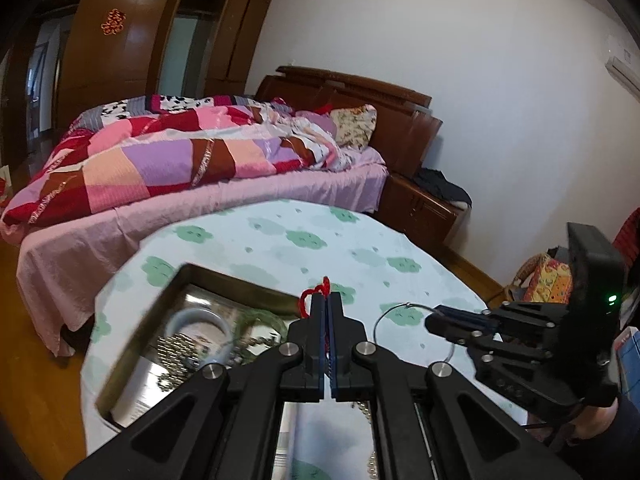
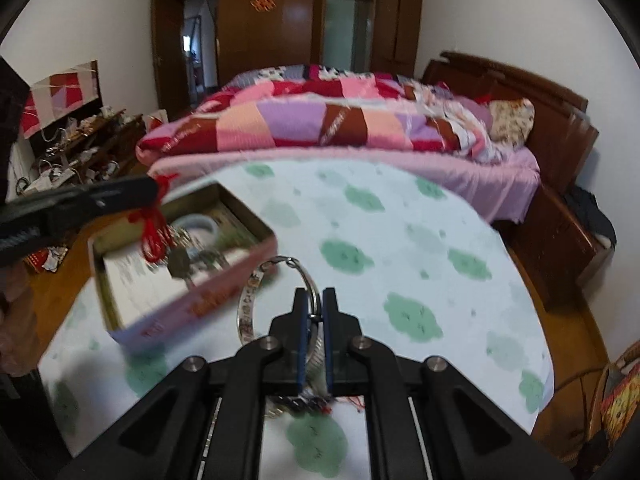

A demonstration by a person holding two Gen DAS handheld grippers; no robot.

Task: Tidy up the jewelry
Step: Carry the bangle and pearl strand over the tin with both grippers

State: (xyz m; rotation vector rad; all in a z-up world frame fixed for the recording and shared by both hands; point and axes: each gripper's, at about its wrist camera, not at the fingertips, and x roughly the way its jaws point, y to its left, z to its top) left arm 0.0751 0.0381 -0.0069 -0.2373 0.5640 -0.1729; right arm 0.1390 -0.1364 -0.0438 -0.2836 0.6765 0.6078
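Your left gripper (image 1: pixel 328 312) jaws pinch a red cord (image 2: pixel 154 224) over the tin (image 2: pixel 192 308) at 10 o'clock; your right gripper (image 2: pixel 314 308) jaws pinch a wire bangle (image 1: pixel 404 320) above the tabletop (image 2: pixel 400 220).

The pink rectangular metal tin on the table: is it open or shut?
Open. The pink rectangular metal tin has no lid on; a white bangle and papers show inside.
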